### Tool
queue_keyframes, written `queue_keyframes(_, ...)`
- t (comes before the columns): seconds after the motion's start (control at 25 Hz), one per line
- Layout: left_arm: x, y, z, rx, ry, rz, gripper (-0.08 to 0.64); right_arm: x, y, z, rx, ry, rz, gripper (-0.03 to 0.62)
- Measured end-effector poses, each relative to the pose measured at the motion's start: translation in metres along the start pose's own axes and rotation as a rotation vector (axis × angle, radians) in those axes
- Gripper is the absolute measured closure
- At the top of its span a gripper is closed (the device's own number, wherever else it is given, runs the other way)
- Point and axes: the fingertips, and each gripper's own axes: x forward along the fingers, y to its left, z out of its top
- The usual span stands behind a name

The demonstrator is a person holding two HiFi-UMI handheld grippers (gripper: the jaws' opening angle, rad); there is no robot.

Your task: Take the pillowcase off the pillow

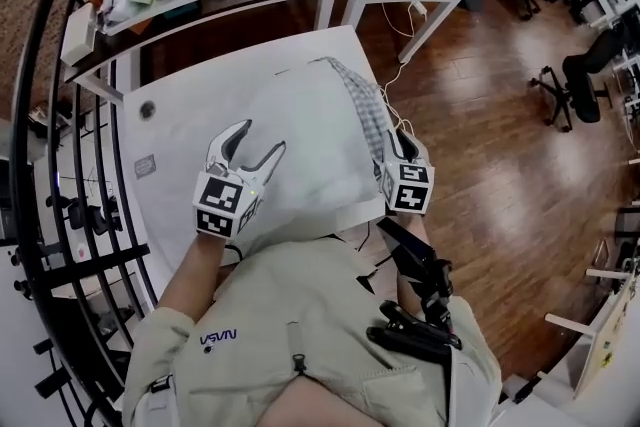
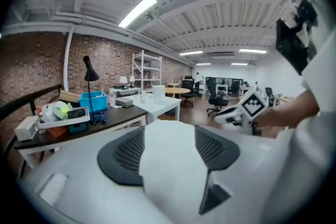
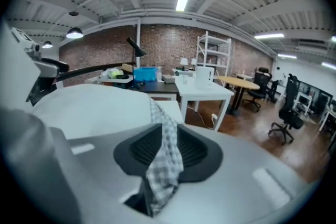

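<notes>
Jaws of left gripper stood wide apart, white pillow between them, unclamped; right gripper part-open, checked pillowcase loose between.

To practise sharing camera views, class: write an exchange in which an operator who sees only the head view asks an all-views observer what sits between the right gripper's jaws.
Operator: The cube hides my right gripper. Is anything between its jaws?
Observer: Yes, a strip of checked cloth hangs between them.
Operator: Is it clamped?
Observer: No. The jaws stand apart, with ribbed pads bare on both sides of it.
</notes>
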Motion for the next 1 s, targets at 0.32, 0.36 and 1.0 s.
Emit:
queue_keyframes(0.32,0.079,0.025,-0.088,0.049,0.379,-0.002,0.315,0.061,0.043,0.057,-0.112,-0.02,0.185,0.483)
queue_keyframes(0.36,0.075,0.017,-0.095,0.051,0.381,-0.015,0.369,0.07,0.044,0.06,-0.117,-0.014,0.196,0.483)
queue_keyframes(1.0,-0.015,-0.02,-0.065,0.043,0.034,0.028,0.495,0.177,0.017,-0.003,-0.069,0.342,0.183,0.589)
